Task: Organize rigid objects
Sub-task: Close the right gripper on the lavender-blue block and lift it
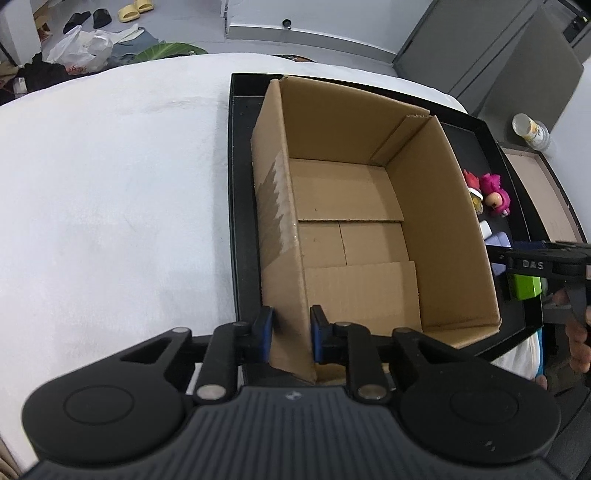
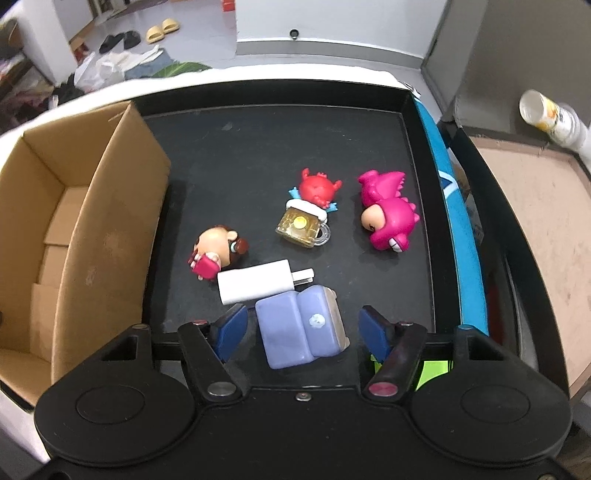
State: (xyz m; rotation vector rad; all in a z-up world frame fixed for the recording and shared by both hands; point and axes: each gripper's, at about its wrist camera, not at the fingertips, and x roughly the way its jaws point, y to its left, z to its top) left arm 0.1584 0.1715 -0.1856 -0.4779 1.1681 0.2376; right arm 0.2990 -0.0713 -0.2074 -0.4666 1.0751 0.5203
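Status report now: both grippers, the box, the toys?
Left gripper shut on cardboard box wall. Right gripper open around purple sofa toy. White charger touching it.

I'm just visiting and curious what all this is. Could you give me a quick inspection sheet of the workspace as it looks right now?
Surface: black tray on a white table.
Job's things: empty cardboard box standing in the tray; beside it a purple sofa toy, white charger, pink dinosaur figure, red crab figure, amber mug toy, brown-haired figure, green block.
Clutter: nothing seen on the tray.
Grippers: left gripper pinches the box's wall; right gripper straddles the sofa toy, pads not touching.
Cables: nothing seen.
Surroundings: slippers, plastic bag, grey cabinets, paper cup.
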